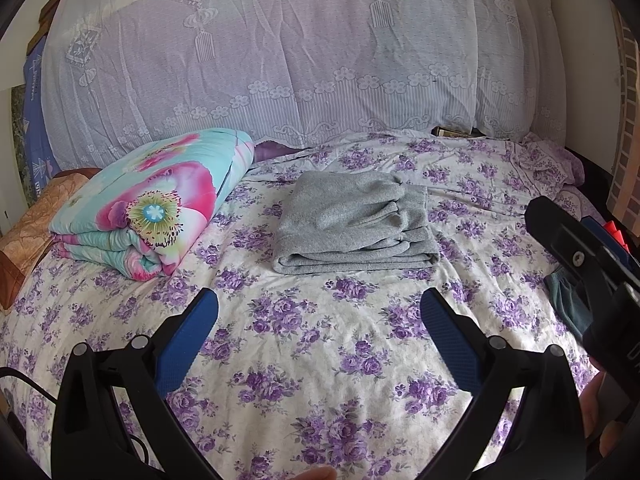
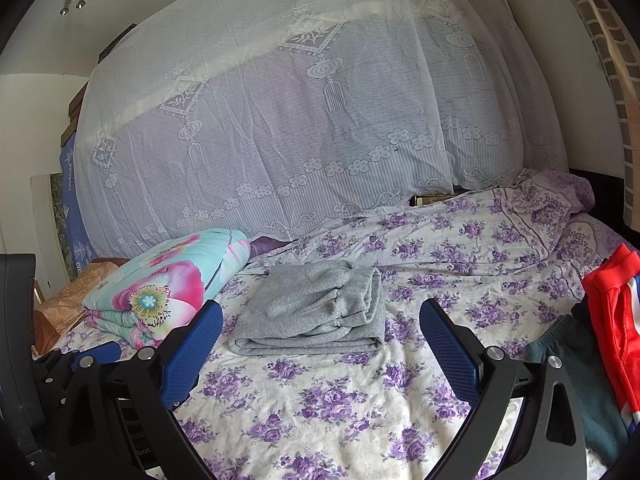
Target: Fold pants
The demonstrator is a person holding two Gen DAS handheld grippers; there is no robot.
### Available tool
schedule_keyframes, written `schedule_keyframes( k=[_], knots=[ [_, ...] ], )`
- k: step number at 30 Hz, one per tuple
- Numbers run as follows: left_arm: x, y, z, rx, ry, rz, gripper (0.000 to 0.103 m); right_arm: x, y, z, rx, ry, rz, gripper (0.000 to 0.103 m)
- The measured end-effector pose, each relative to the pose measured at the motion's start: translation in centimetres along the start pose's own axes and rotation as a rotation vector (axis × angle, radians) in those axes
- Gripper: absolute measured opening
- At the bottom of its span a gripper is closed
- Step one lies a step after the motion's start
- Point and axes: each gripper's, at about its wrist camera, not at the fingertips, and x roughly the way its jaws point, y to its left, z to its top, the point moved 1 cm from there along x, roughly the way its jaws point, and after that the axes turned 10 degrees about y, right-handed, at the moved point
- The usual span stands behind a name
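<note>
Grey pants (image 1: 352,224) lie folded into a compact stack in the middle of the bed, on the purple-flowered sheet (image 1: 320,360); they also show in the right wrist view (image 2: 316,312). My left gripper (image 1: 319,312) is open and empty, held above the sheet short of the pants. My right gripper (image 2: 321,322) is open and empty, also short of the pants, with its blue pads on either side of them in the picture. The body of the right gripper (image 1: 592,264) shows at the right edge of the left wrist view.
A folded flowered quilt (image 1: 160,200) lies left of the pants, with a brown pillow (image 1: 28,232) beyond it. A white lace curtain (image 1: 300,52) hangs behind the bed. Red clothing (image 2: 616,312) and a dark green garment (image 2: 584,384) lie at the right.
</note>
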Motion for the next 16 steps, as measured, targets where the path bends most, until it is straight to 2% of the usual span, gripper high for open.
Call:
schedule_keyframes(
  k=[3, 7, 9, 16],
  knots=[
    [0.00, 0.00, -0.07, 0.004, -0.006, -0.005, 0.099, -0.03, 0.01, -0.04, 0.001, -0.003, 0.000, 0.099],
    [-0.33, -0.25, -0.31, 0.023, -0.049, 0.043, 0.099, -0.01, -0.04, -0.03, 0.002, -0.001, 0.001, 0.099],
    [-0.49, -0.35, -0.21, 0.034, -0.043, 0.017, 0.099, 0.00, -0.02, -0.03, 0.006, 0.003, 0.001, 0.099],
    [0.06, 0.25, 0.07, 0.016, -0.011, 0.002, 0.099, 0.08, 0.04, -0.01, 0.013, 0.009, -0.001, 0.099]
  ],
)
